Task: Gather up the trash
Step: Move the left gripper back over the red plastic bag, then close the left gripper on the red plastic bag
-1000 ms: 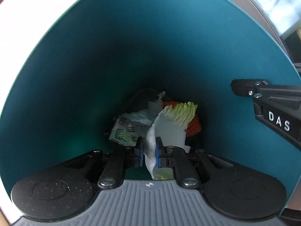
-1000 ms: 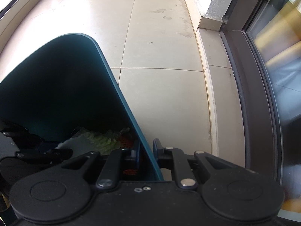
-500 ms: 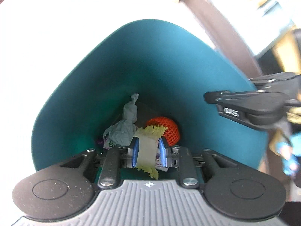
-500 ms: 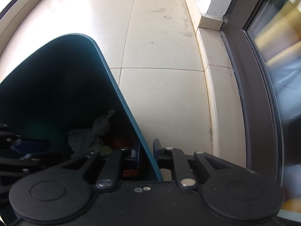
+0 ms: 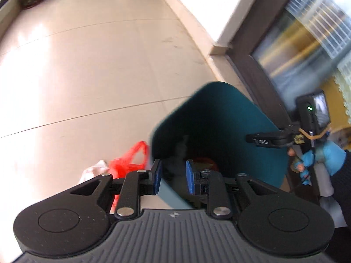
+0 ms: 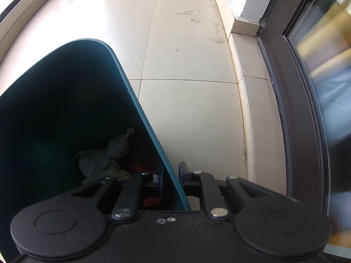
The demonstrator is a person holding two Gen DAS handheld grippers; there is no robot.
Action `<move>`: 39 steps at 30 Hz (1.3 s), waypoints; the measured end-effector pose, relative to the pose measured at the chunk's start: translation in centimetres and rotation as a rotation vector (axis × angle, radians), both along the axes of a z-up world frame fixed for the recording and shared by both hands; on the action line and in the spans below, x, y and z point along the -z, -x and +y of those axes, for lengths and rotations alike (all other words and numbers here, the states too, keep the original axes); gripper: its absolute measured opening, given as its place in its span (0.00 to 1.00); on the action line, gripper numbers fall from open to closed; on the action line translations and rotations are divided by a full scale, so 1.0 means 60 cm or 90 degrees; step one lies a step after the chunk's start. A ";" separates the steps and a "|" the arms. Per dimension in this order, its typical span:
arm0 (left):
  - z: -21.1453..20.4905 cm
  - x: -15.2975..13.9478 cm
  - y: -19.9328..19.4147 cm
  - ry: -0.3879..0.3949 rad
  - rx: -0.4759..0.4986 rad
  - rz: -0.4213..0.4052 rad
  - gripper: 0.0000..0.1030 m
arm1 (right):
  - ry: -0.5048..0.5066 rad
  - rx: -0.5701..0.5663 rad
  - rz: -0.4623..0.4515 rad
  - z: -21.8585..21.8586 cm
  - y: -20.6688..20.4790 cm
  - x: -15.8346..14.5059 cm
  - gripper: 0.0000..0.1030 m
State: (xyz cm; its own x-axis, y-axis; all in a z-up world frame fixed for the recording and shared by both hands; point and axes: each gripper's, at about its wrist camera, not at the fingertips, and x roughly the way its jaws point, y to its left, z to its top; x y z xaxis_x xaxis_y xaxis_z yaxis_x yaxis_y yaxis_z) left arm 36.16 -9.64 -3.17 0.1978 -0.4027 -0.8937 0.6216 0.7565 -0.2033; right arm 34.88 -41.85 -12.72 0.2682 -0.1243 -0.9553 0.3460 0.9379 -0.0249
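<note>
The left claw (image 5: 172,176) stands open, its blue pads (image 5: 157,177) well apart with nothing between them. It hangs above the near rim of the teal bin (image 5: 221,118), whose mouth opens just ahead of it. The left pad lies outside the bin's left wall and the right pad over the opening; whether either touches the rim cannot be told, as the picture is blurred.

On the floor (image 5: 92,70) just left of the bin lies a red plastic bag (image 5: 129,160), and beside it, further left, a white crumpled scrap (image 5: 92,171). Both sit partly behind the left claw's linkage.

The right claw (image 6: 171,176) is narrowed onto the bin's right wall (image 6: 140,118): one finger is inside the bin, the other outside, with the thin rim pinched between them. In the left wrist view the same claw (image 5: 263,140) shows side-on at the bin's far right edge, with a small camera above it and a blue-gloved hand (image 5: 329,155) behind.

Inside the bin, in the right wrist view, lies a grey crumpled paper (image 6: 105,155), twisted to a point at its upper end. Below it a pale yellow-green scrap (image 6: 119,174) shows just above the claw's linkage, and an orange net (image 6: 151,200) lies low against the wall next to the inner finger. In the left wrist view the bin's depths are dark; only a reddish patch (image 5: 204,163) near the bottom can be made out.
</note>
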 end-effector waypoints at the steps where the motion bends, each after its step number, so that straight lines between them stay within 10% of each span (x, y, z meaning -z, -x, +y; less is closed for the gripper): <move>1: 0.013 0.004 -0.008 -0.007 -0.015 -0.007 0.26 | 0.001 -0.001 0.000 0.001 0.000 0.000 0.13; 5: 0.065 0.022 -0.033 -0.039 -0.080 -0.033 0.67 | 0.005 -0.002 0.002 0.005 0.000 -0.001 0.13; 11: 0.114 0.107 -0.062 -0.071 -0.142 -0.015 0.76 | 0.018 -0.015 0.004 0.011 0.001 0.000 0.13; 36: 0.080 0.483 -0.040 -0.101 -0.053 0.049 0.75 | 0.068 -0.040 0.011 0.025 0.036 -0.002 0.10; 39: 0.076 0.499 -0.050 -0.100 -0.064 0.055 0.59 | 0.071 -0.041 0.011 0.028 0.038 -0.003 0.10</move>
